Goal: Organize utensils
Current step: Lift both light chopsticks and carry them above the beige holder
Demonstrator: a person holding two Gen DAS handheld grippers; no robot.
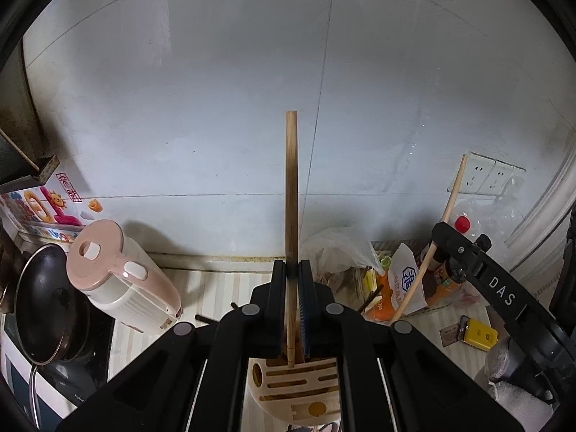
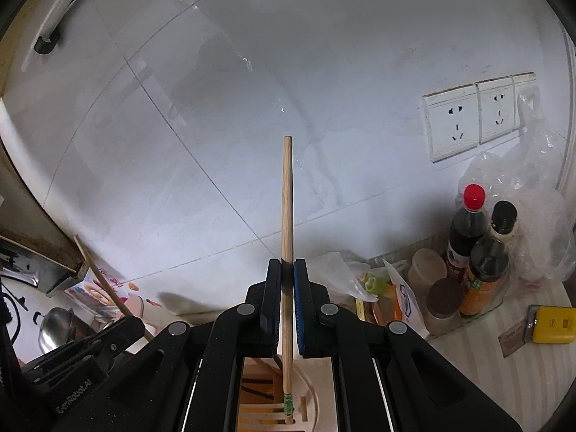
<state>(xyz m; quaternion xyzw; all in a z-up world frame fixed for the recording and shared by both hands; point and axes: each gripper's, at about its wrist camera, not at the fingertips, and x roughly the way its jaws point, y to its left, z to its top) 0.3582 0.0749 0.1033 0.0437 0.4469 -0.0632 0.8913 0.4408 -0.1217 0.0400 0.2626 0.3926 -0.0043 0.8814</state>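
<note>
**Chopsticks over the holder, 1 in each gripper**

Chopsticks are what we carry here: our left gripper [image 1: 291,270] is pinched tight on a wooden chopstick [image 1: 291,187], and our right gripper [image 2: 287,270] is pinched on a second chopstick [image 2: 287,198] with a green band near its lower end. Both sticks stand nearly upright, their lower ends over the slotted beige utensil holder [image 1: 298,385] just below the jaws.

We judge each stick light, stiff and smooth, so it could swivel or slip in the pads; a hold near the middle, as now, should keep it steady while the tip is steered into an opening.

Our own gripper bodies cover most of the holder, so we cannot tell whether either tip is inside a slot yet. In the right wrist view, dark shapes in the holder's compartment are too shadowed to name.
</note>
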